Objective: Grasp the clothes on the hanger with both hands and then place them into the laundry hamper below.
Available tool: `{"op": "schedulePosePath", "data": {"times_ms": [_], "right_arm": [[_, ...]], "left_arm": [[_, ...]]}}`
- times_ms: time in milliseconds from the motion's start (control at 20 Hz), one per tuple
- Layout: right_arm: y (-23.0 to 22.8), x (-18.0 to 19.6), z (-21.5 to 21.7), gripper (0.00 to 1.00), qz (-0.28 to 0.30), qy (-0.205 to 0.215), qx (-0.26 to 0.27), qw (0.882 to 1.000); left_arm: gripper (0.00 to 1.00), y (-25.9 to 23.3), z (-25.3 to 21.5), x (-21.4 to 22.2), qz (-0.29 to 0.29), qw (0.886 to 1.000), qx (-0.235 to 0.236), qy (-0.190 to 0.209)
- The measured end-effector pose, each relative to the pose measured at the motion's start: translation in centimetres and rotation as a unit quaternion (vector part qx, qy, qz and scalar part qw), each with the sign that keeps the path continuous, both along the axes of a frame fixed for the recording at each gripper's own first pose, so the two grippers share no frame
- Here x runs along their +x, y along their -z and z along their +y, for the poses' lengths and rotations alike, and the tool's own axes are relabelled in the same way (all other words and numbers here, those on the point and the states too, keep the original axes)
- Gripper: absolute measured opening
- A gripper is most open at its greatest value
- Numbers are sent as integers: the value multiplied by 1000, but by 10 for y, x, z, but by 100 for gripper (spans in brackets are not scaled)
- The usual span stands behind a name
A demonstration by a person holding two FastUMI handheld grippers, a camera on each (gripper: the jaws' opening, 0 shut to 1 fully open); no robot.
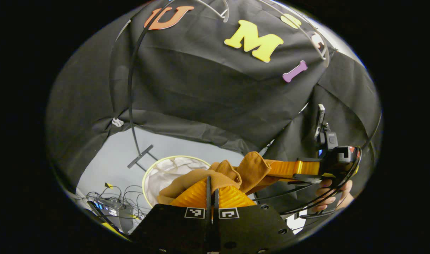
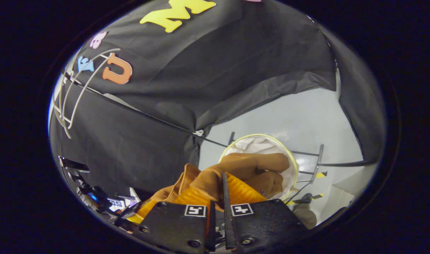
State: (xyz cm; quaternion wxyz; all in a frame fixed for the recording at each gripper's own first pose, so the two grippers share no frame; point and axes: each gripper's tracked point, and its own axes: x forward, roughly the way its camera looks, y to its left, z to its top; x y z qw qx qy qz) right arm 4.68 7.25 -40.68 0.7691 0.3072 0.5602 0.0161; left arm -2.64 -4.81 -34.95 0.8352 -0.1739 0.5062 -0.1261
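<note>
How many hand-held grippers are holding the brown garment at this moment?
2. The left hand-held gripper pinches one end of the brown garment. The right hand-held gripper pinches the other end, above the laundry hamper.

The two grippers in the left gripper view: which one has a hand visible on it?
The right gripper, reaching in from the right edge; a hand shows beneath it. The left gripper at the bottom shows none.
</note>
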Motion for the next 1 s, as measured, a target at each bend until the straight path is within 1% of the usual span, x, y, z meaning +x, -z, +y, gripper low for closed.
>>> {"op": "schedulePosePath", "data": {"times_ms": [100,150,200,250,450,500,600,700,800,850,950,1000], "right_arm": [[0,5,-2,22,-1,-2,-7,1000],[0,2,-7,26,2,-7,-24,1000],[1,0,-15,36,1,-17,-46,999],[1,-2,-22,42,-2,-25,-64,998],[-5,-11,-41,51,-16,-26,-99,995],[-12,-12,-48,57,-23,-26,-111,993],[-28,-18,-63,65,-48,-25,-140,989],[-49,-19,-74,66,-85,-27,-168,982],[-73,-17,-85,67,-124,-21,-201,971],[-86,-17,-94,67,-141,-13,-226,964],[-113,-21,-118,65,-172,4,-289,942],[-125,-22,-122,67,-188,12,-308,932]], "left_arm": [[0,13,2,-5,22,999,39,5],[2,19,9,-13,42,997,64,13],[0,21,11,-21,57,995,73,25],[20,30,6,-24,64,995,76,28],[100,45,5,-37,86,993,80,16],[95,41,8,-39,83,993,84,11],[96,28,14,-36,64,994,92,4],[96,11,24,-35,41,994,106,-4],[96,-11,35,-31,8,992,124,-13],[96,-24,38,-27,-10,991,130,-17],[96,-49,39,-17,-50,990,132,-17],[96,-61,39,-10,-72,988,134,-14]]}}
